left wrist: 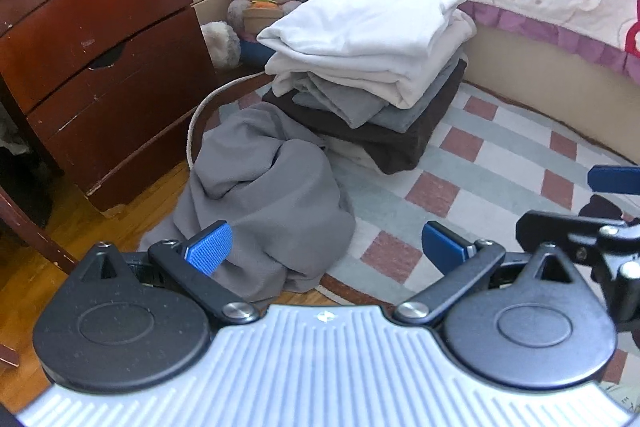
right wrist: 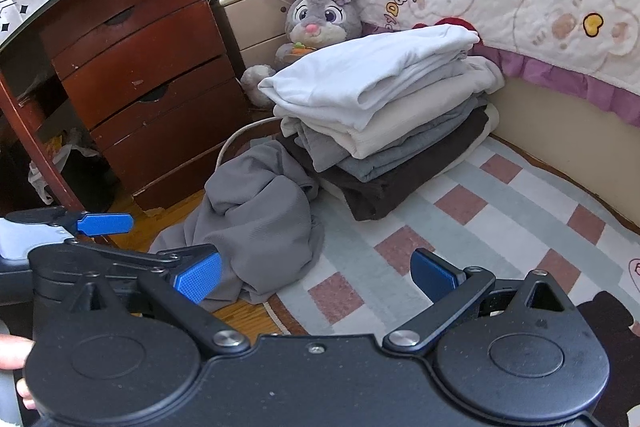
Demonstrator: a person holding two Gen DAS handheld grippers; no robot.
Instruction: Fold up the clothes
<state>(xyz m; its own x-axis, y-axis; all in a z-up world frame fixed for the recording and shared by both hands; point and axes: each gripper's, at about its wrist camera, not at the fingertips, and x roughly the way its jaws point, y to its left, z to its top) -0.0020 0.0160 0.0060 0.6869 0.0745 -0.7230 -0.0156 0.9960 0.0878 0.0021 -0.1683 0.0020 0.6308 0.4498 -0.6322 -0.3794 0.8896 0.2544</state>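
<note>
Left claw (left wrist: 327,247), right claw (right wrist: 318,277) wide apart, empty, above crumpled grey garment (left wrist: 260,199).

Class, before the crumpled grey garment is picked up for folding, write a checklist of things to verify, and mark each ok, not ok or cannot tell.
1. Left tongs open, nothing held: ok.
2. Right tongs open, nothing held: ok.
3. Crumpled grey garment within view of both cameras: ok.
4. Garment free of the folded stack: cannot tell, they meet at the stack's base.
5. Checked rug has bare space for spreading: ok.
6. White cable clear of garment: cannot tell.
</note>
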